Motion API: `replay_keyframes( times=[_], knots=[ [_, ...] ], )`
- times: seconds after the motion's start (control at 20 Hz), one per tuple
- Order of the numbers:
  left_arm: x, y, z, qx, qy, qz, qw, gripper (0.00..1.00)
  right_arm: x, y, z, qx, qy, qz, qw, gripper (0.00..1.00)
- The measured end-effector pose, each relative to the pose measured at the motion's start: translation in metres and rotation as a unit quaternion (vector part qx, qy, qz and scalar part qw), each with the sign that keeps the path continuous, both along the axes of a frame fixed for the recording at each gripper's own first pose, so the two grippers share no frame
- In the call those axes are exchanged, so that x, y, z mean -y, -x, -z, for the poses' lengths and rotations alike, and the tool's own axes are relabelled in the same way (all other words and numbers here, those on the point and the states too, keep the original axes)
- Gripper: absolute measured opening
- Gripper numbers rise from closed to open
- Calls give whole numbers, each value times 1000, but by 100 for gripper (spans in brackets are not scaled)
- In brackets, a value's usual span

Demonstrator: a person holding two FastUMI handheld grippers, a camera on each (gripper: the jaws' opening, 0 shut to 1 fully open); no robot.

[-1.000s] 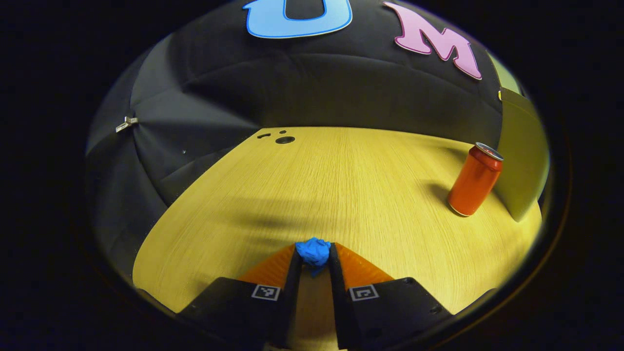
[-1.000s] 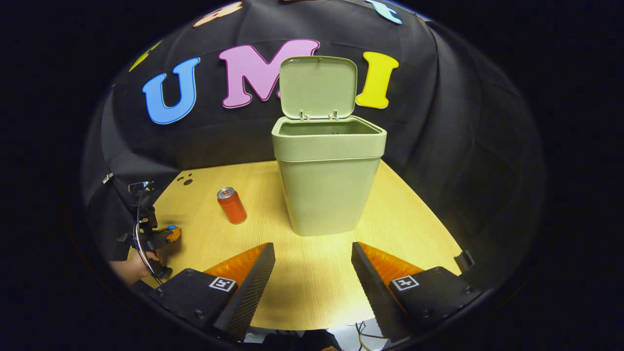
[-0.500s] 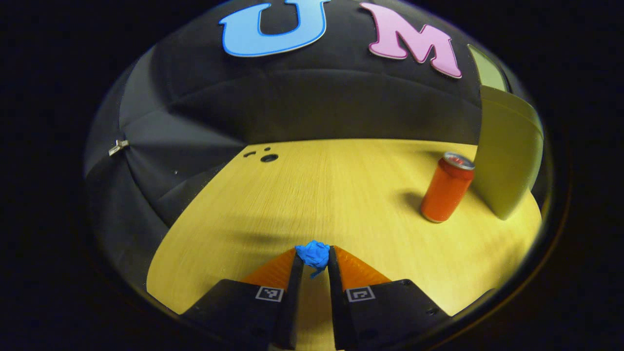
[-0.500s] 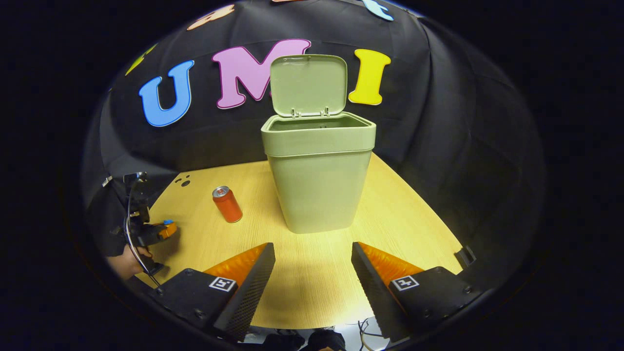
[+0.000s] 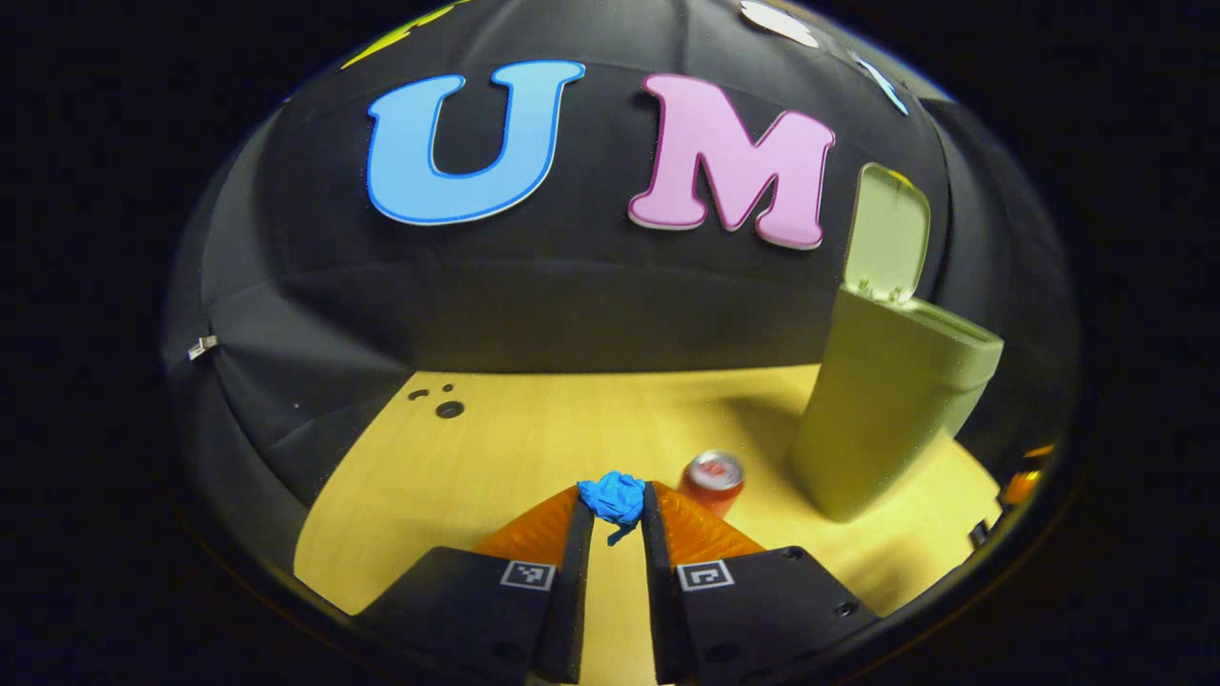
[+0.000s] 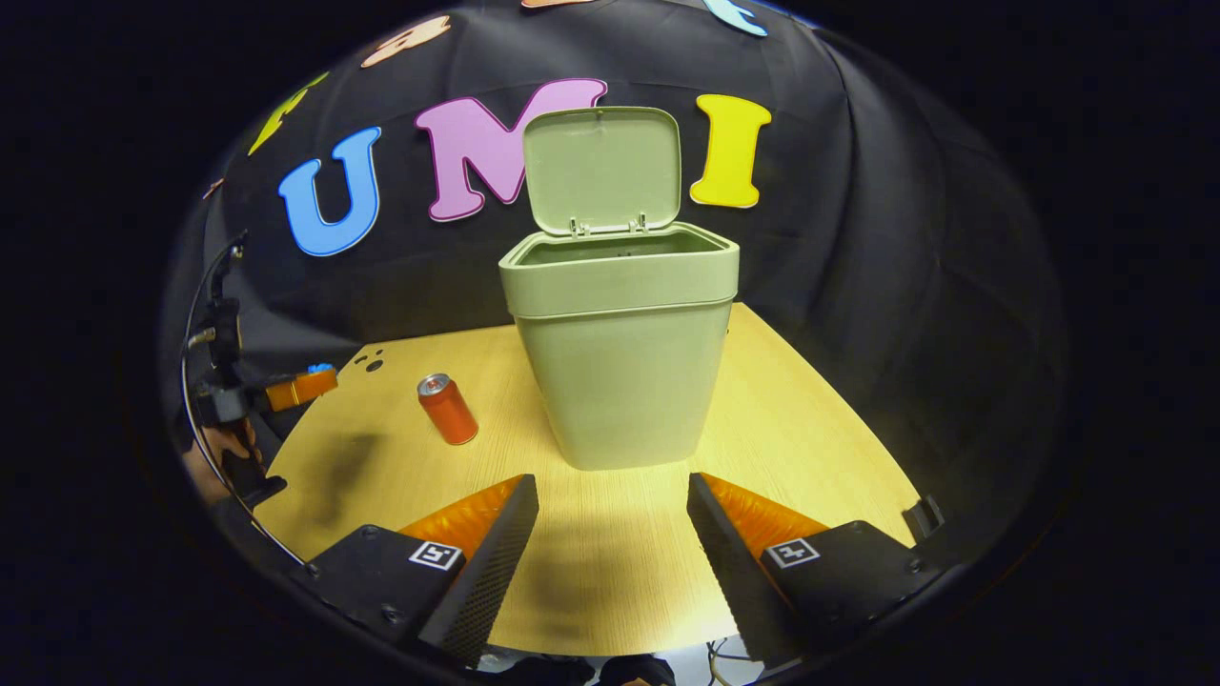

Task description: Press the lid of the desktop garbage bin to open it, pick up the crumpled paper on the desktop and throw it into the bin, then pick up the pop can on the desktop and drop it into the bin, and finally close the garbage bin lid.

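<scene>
The table (image 6: 810, 429) was pale wood grain, lit bright, with three small dark holes (image 6: 367, 360) near its far left corner. Black cloth (image 6: 858, 238) walled the booth behind and on both sides. The bin (image 6: 624, 381) stood upright toward the back of the table, its lid (image 6: 602, 170) tipped up and open, the rim and a dim strip of the interior showing. The can (image 6: 447, 409) stood just left of the bin, apart from it, with bare wood between them.

In the left gripper view, the left gripper (image 5: 615, 505) was clamped on the paper (image 5: 614, 496), a blue crumpled wad pinched right at the fingertips, both fingers pressing on it. It hung clear above the table, and the can (image 5: 713, 476) sat below and just right of the fingers, the bin (image 5: 882, 410) farther right. In the right gripper view that same gripper (image 6: 303, 385) was off to the left, raised over the table's edge and level, pointing toward the bin, a hand (image 6: 217, 455) gripping its handle below.

The right gripper (image 6: 610, 519) hovered low over the near table, fingers wide apart, nothing between them, facing the bin.
</scene>
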State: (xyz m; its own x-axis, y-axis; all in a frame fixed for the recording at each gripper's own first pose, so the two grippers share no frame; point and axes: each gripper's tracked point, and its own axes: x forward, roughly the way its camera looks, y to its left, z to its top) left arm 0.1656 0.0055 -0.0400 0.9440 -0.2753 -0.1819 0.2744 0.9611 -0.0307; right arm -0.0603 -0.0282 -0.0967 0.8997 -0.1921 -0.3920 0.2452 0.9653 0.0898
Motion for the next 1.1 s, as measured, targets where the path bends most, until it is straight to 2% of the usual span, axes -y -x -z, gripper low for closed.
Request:
replay_keyframes(
  times=[0.25,0.6,1.1],
  knots=[
    [67,13,-53,23,28,47,998,32,16,-2,1,7,-14,-3,1000,98],
    [164,26,-106,56,27,116,991,32,24,-3,0,14,-24,-26,999,99],
    [265,30,-124,67,14,174,982,32,25,-8,1,17,-27,-76,997,99]
  ],
)
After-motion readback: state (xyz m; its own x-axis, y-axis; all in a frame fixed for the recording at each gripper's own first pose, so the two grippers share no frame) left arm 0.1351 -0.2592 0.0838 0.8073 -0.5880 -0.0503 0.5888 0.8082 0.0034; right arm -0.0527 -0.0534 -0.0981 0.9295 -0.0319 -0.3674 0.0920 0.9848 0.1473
